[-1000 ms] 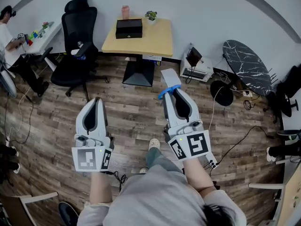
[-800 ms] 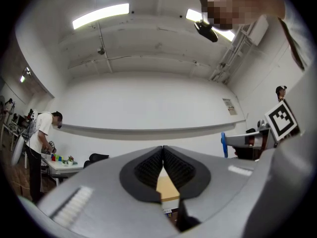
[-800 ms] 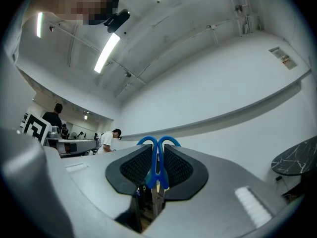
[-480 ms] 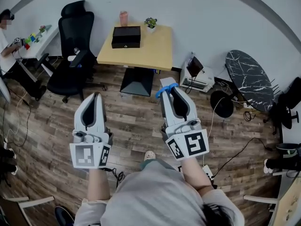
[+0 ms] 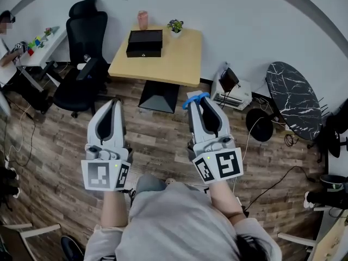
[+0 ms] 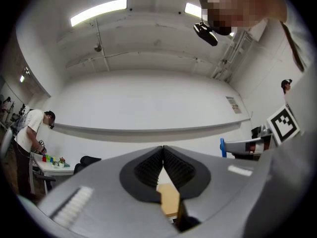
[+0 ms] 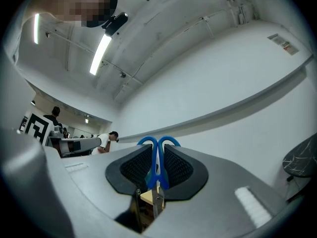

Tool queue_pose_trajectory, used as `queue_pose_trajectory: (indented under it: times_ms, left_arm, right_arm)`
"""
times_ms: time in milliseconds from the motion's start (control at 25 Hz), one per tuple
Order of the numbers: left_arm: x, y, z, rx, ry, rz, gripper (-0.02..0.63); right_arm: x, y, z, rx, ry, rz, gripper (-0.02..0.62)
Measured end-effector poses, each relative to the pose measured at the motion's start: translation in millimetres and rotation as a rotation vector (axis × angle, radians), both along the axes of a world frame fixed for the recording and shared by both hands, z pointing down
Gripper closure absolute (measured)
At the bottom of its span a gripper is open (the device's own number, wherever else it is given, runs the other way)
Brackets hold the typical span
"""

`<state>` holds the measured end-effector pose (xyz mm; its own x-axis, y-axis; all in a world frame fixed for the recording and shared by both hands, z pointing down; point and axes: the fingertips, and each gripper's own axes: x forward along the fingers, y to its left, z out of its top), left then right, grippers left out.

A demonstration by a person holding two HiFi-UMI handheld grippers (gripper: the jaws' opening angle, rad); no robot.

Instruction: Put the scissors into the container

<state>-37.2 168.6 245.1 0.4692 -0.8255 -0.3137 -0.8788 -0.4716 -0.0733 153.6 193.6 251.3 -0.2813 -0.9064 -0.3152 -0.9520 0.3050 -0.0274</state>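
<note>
Blue-handled scissors (image 7: 157, 155) sit clamped between the jaws of my right gripper (image 7: 157, 168), handles sticking out past the tips and blades pointing back toward the camera. In the head view the blue handles (image 5: 195, 98) show at the tip of the right gripper (image 5: 200, 103), held over the wood floor short of the table. My left gripper (image 5: 111, 105) is shut with nothing in it; its jaws meet at the tip in the left gripper view (image 6: 163, 158). A black box-like container (image 5: 144, 42) rests on the yellow table (image 5: 174, 61).
A pink cup (image 5: 143, 19) and a small potted plant (image 5: 175, 26) stand at the table's back edge. A black office chair (image 5: 84, 64) is left of the table. A person (image 5: 6, 42) works at a white desk far left. A dark marble table (image 5: 291, 94) stands at right.
The view has shifted a little toward the yellow table; both grippers stay raised side by side, the right one still holding the scissors.
</note>
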Motion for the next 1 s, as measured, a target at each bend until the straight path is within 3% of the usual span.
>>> queue_pose_trajectory:
  times_ms: [400, 1000]
  left_arm:
    - [-6, -66, 13, -0.011, -0.012, -0.008, 0.548]
    - [-48, -225, -1, 0.019, -0.014, 0.037, 0.547]
  right_arm:
    - [-2, -64, 6, -0.018, 0.01, 0.008, 0.521]
    - [-41, -210, -8, -0.009, 0.013, 0.072, 0.521]
